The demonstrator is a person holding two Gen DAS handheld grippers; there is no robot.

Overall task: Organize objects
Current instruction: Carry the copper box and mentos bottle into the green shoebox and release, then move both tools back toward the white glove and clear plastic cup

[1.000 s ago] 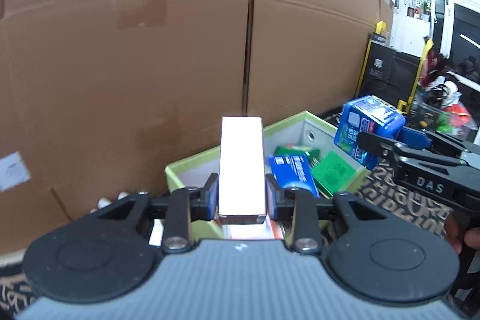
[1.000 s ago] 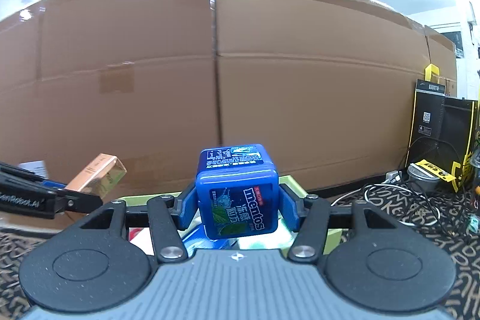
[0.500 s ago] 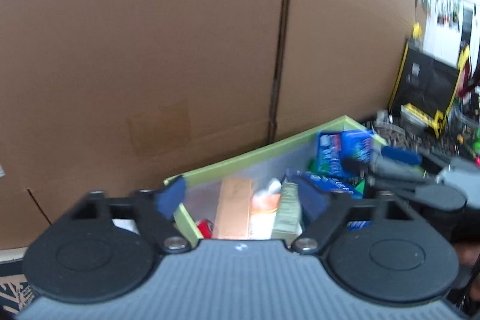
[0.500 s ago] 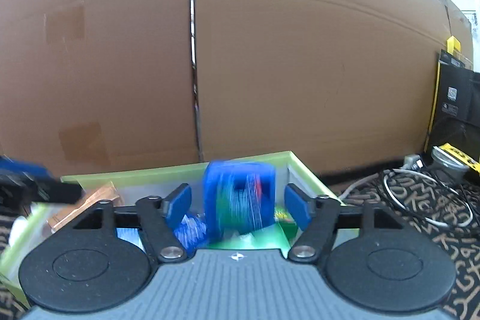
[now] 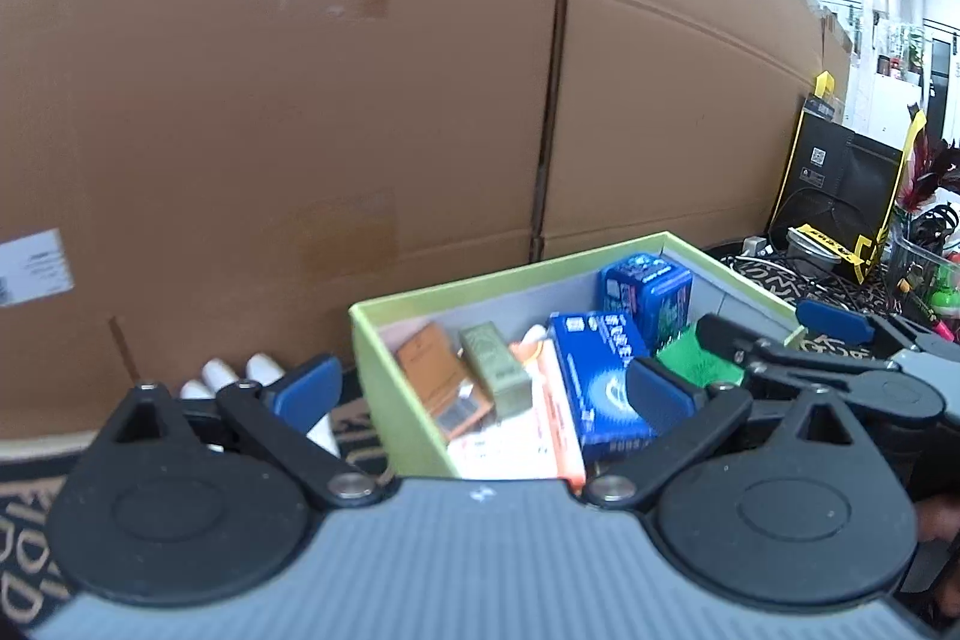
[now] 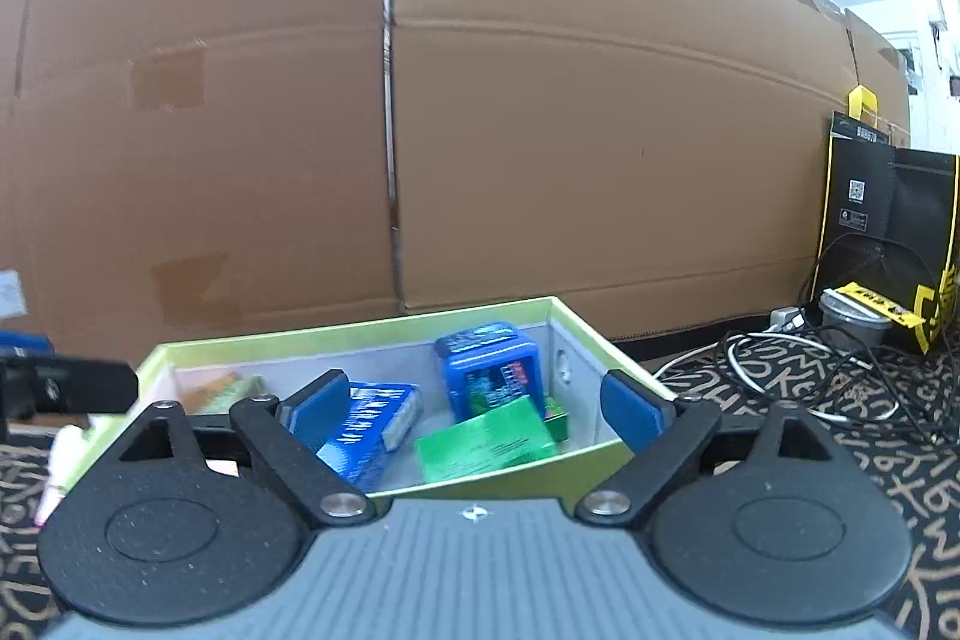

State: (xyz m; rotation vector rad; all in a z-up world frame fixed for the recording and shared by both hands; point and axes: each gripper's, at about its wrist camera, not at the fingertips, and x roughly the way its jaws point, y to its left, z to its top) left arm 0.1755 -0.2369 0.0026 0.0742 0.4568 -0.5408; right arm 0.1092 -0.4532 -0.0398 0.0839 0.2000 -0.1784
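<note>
Blue pads of the left hand-held gripper [image 5: 480, 391] stand far apart and are opening wider, with nothing clamped between them; they hang over the near edge of a lime-green box [image 5: 384, 358]. The right hand-held gripper [image 6: 477, 403] is likewise spread and opening, empty, poised over the same box from the other side.

Inside the box, in the left wrist view, an orange carton [image 5: 435, 370] lies at the left end, a gold carton [image 5: 495, 361] just beside it, then a white-and-orange pack [image 5: 543, 427] and a long blue box [image 5: 600, 376]. A blue mint tub [image 5: 648, 295] stands in the far right corner, with a green packet [image 5: 696, 364] in front of it.

The box sits on a dark mat with tan lettering [image 6: 840, 436]. Behind it rises a wall of brown cardboard [image 5: 300, 100]. White cables [image 6: 780, 364] and a black-and-yellow bag [image 6: 882, 232] lie off to the right.
</note>
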